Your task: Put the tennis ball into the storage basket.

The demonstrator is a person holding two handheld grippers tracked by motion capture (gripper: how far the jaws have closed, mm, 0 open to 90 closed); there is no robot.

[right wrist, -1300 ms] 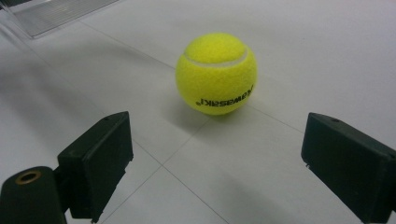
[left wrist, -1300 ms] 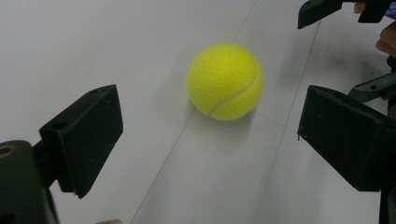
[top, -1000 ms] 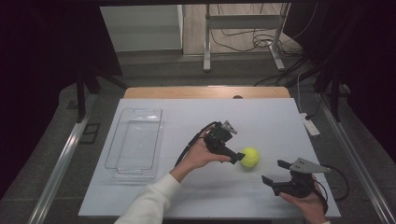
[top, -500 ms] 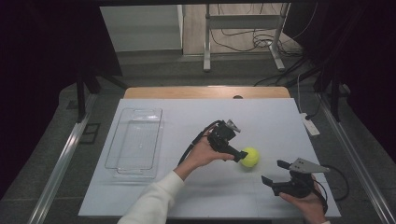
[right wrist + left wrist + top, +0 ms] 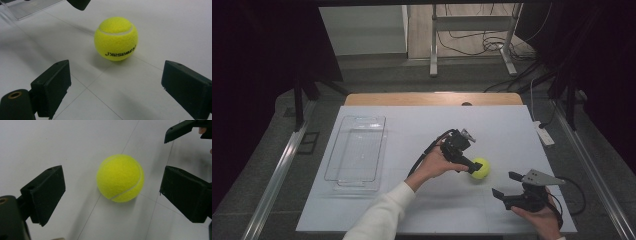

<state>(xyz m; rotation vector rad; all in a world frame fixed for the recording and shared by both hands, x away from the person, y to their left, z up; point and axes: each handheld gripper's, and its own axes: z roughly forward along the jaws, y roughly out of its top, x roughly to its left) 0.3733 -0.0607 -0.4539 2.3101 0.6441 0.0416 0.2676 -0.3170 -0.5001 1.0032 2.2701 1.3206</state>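
Note:
A yellow tennis ball rests on the white table, right of centre. My left gripper comes at it from the left, tilted down, with its tips right beside the ball. In the left gripper view the ball lies just ahead of the wide-apart jaws of the open left gripper. My right gripper is open near the front right, a short way from the ball. The right gripper view has the ball ahead of the open right gripper, printed lettering facing it.
A clear plastic tray stands on the left half of the table, its corner at the top left of the right gripper view. A small white device lies at the table's right edge. Dark floor and a metal stand lie beyond the far edge.
My left gripper has edged slightly toward the ball. The ball and the right gripper have stayed where they were.

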